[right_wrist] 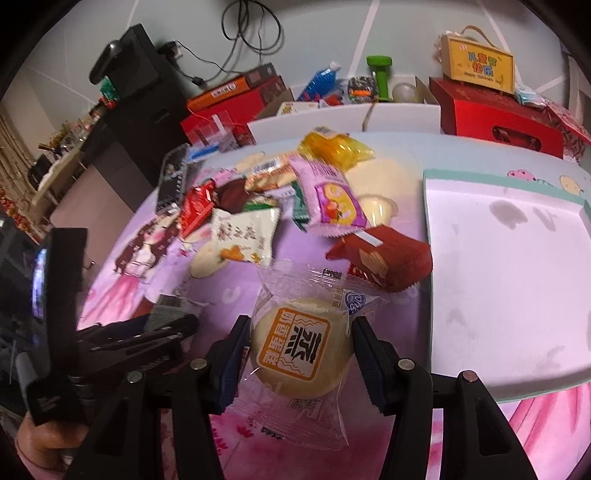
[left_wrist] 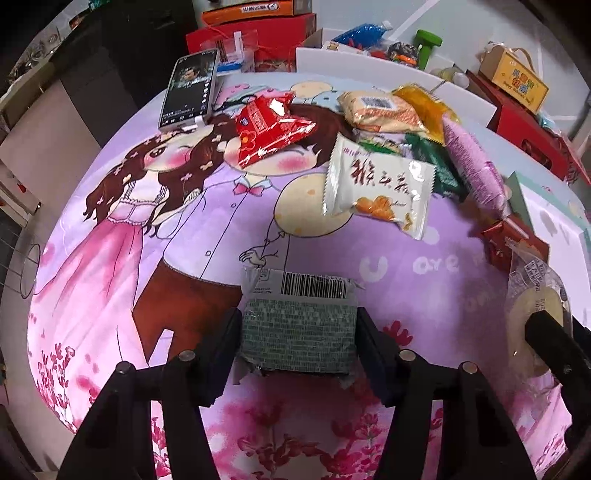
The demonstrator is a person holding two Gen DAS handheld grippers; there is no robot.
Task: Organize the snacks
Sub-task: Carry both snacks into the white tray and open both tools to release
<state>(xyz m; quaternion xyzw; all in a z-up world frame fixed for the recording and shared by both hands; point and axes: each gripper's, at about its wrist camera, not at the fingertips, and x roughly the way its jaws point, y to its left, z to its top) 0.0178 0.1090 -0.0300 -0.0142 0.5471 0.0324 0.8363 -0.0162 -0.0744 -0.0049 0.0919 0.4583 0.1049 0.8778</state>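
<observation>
My left gripper (left_wrist: 298, 318) is shut on a grey-green snack packet (left_wrist: 299, 343) with a barcode, its pads pressing on both sides, over the purple cartoon tablecloth (left_wrist: 184, 240). My right gripper (right_wrist: 300, 326) is shut on a round pale pastry (right_wrist: 301, 347) in a clear wrapper with an orange label. A loose pile of snacks lies beyond: a white packet (left_wrist: 380, 188), a red packet (left_wrist: 269, 125), a pink packet (left_wrist: 472, 158) and a yellow one (left_wrist: 424, 107). A dark red packet (right_wrist: 388, 258) rests by the edge of the white tray (right_wrist: 498, 277) on the right.
A phone (left_wrist: 190, 88) leans propped at the table's far left. Red and orange boxes (left_wrist: 258, 33), a white bin (right_wrist: 351, 118) of odds and ends and a yellow gift box (right_wrist: 480, 66) line the far side. A hand (right_wrist: 40, 439) holds the left gripper's handle.
</observation>
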